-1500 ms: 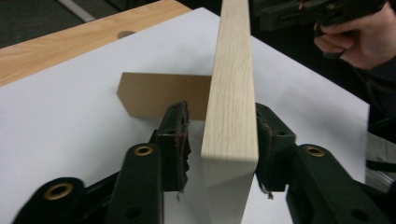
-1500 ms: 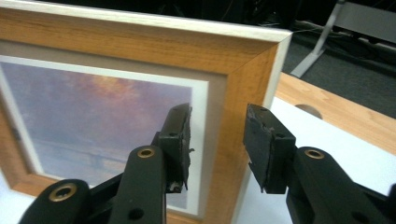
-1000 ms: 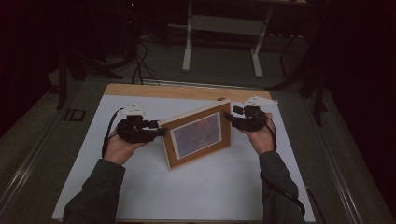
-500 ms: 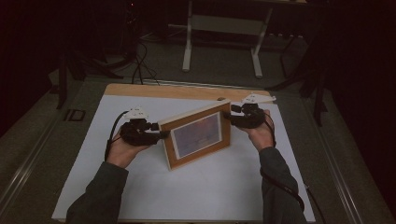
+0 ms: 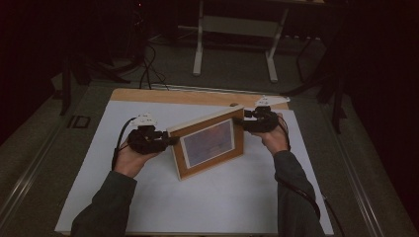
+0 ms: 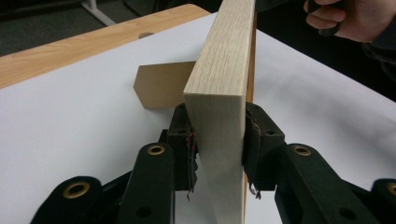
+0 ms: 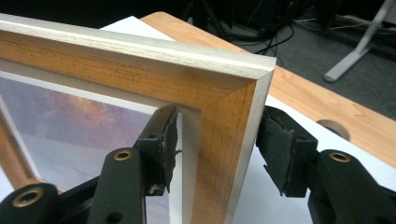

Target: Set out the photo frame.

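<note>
In the middle of the white-covered bench (image 5: 148, 207) a wooden picture frame (image 5: 210, 143) stands upright on its lower edge, its glass front facing the person. The left claw (image 5: 168, 141) is clenched on the frame's left edge: its jaws have just been closing, and in the left gripper view both pads (image 6: 189, 144) press the pale wood (image 6: 219, 121). The right claw (image 5: 242, 121) straddles the frame's upper right corner (image 7: 229, 107); its jaws have just been opening, and there is a gap between frame and the pad (image 7: 280, 149) behind it, so the grip is released. A brown stand flap (image 6: 161, 84) juts out behind the frame.
</note>
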Available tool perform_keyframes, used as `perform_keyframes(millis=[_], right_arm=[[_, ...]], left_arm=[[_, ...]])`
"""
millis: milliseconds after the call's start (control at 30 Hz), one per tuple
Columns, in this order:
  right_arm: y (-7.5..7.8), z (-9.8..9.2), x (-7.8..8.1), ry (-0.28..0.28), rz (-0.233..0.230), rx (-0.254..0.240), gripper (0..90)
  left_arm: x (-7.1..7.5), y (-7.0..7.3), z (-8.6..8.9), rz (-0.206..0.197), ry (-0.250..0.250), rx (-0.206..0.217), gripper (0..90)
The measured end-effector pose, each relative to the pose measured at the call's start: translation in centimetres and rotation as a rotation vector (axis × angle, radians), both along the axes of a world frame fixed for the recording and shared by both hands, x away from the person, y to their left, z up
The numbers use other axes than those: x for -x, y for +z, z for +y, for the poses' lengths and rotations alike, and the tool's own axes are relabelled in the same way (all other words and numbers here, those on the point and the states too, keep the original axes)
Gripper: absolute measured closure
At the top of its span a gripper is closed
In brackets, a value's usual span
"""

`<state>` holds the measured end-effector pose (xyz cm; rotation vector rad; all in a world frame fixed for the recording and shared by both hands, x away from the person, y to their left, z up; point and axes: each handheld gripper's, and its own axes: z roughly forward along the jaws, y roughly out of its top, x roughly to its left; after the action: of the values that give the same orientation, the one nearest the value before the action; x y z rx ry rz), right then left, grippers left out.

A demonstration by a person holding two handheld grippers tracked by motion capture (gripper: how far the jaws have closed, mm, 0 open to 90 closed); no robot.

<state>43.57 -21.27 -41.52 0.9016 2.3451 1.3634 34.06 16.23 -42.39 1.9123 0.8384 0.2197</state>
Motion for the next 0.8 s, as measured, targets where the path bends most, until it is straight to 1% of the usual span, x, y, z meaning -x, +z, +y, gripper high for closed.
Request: perform_keyframes(millis=[200,367,467,600,800], right_arm=[[-0.18,0.23,-0.46,0.033,0.019,-0.012,39.2],[-0.38,0.61,-0.78,0.042,0.035,0.005,36.2],[-0.47,0.52,-0.94,0.049,0.05,-0.019,37.9],[-0.52,0.31,-1.04,0.039,0.066,-0.047,40.5],[-0.5,0.17,-1.04,0.026,0.074,-0.055,42.6]], left_arm=[[-0.1,0.07,0.03,0.001,-0.011,-0.006,69.3],[-0.12,0.14,-0.04,-0.008,-0.009,-0.023,69.0],[-0.13,0.2,-0.17,-0.014,0.002,-0.035,68.7],[-0.17,0.27,-0.29,-0.021,0.015,-0.048,68.4],[-0.31,0.25,-0.34,-0.024,0.029,-0.051,67.8]])
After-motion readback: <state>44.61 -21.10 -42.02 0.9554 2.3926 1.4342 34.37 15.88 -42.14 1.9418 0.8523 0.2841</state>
